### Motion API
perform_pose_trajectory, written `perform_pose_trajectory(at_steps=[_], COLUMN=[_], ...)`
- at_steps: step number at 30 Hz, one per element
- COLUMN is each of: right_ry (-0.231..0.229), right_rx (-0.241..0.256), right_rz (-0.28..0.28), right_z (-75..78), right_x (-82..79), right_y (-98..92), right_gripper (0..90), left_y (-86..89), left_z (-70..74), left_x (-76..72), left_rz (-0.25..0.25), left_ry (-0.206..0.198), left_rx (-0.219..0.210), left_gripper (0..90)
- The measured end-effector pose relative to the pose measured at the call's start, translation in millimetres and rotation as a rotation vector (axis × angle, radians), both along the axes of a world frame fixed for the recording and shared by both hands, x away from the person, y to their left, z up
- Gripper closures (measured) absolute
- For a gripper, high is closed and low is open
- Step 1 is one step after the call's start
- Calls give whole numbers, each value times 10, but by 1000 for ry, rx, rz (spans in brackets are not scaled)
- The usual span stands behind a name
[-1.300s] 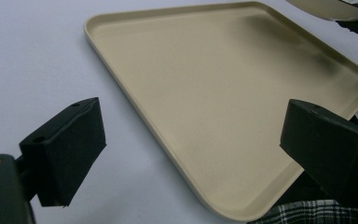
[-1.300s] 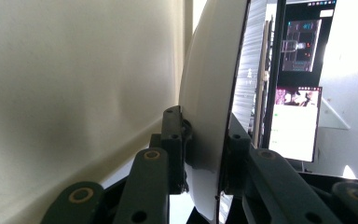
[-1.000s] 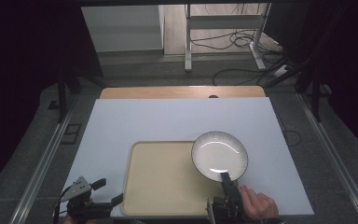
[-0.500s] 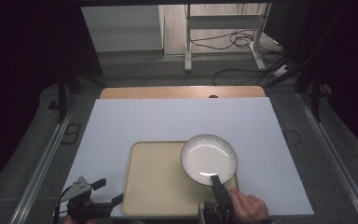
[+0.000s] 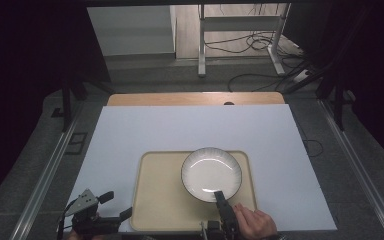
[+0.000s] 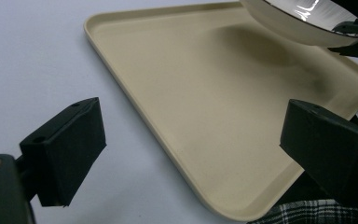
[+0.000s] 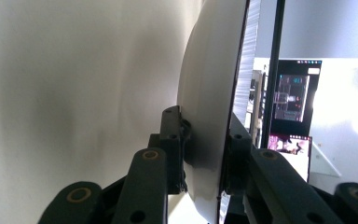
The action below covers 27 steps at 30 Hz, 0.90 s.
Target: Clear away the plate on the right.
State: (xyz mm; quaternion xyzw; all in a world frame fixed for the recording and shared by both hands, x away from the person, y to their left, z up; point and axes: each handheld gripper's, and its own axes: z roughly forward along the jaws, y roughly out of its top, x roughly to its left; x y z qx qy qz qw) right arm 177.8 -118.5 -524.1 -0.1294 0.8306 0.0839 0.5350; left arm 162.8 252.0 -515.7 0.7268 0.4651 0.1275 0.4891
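A white ribbed plate (image 5: 211,173) hangs over the right part of a beige tray (image 5: 162,200) near the table's front edge. My right gripper (image 5: 220,196) is shut on the plate's near rim, one jaw above and one below. In the right gripper view the plate (image 7: 209,93) stands edge-on between the jaws, with the tray (image 7: 74,84) behind it. My left gripper (image 5: 115,206) rests open at the front left, beside the tray's left edge. Its view looks across the tray (image 6: 205,107), and the plate (image 6: 298,21) floats above the far corner.
A white sheet (image 5: 195,127) covers the table, with a wooden strip (image 5: 195,98) along its far edge. Beyond it are a metal stand (image 5: 240,30) and cables (image 5: 260,45) on the floor. Metal rails run along both sides of the table.
The right gripper has carried the plate leftward, from over the tray's right edge to a spot over the tray's right half. The left gripper has stayed put.
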Motion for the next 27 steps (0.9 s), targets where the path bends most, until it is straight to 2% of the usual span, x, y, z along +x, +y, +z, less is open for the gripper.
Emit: perform_pose_trajectory(at_steps=[5, 20, 27], right_ry=[5, 53, 60], right_rx=[-16, -49, -59], right_rz=[32, 54, 60], right_z=[-50, -218, -264], right_x=[5, 42, 40], right_y=[80, 184, 191], right_gripper=[750, 742, 743], left_y=[0, 3, 3], left_z=[-1, -2, 0], left_x=[1, 2, 1], left_rz=[1, -2, -2], left_ry=[1, 1, 2], left_rx=[-1, 2, 2], left_gripper=[64, 65, 65])
